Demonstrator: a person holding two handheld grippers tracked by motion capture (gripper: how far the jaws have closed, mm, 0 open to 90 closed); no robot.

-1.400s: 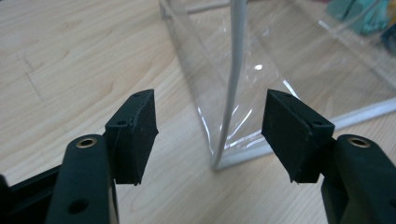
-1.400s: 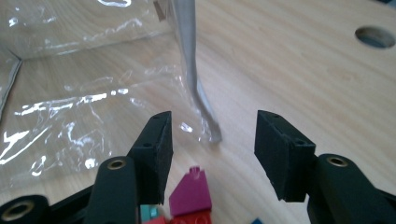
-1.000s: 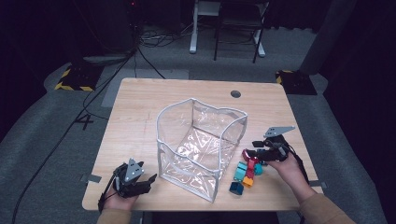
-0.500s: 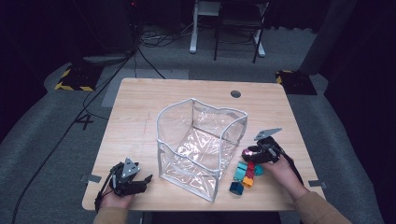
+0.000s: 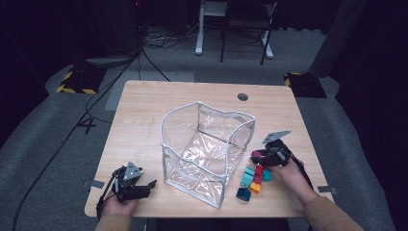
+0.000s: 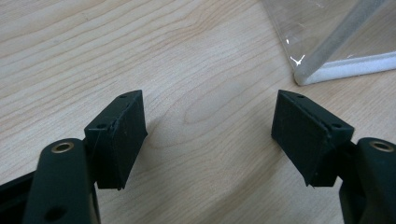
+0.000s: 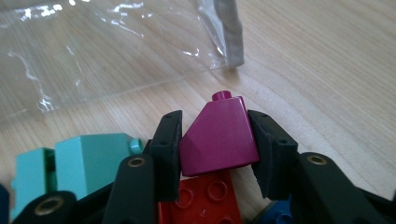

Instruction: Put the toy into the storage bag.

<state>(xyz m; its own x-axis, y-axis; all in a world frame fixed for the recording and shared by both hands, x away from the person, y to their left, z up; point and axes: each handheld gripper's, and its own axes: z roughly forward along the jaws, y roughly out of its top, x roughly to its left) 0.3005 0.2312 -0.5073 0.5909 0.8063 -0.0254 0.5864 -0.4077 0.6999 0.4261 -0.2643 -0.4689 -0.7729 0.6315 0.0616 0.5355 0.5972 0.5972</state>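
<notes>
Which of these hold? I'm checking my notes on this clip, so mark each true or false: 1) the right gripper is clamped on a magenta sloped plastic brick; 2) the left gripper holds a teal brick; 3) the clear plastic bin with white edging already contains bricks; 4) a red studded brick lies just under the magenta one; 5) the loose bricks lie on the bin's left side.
1) True: the right gripper, whose jaws have just been closing, presses on the magenta sloped plastic brick.
2) False: the left gripper is open over bare wooden table.
3) False: the clear plastic bin with white edging holds nothing.
4) True: the red studded brick sits just below it.
5) False: the loose bricks lie to its right.
</notes>
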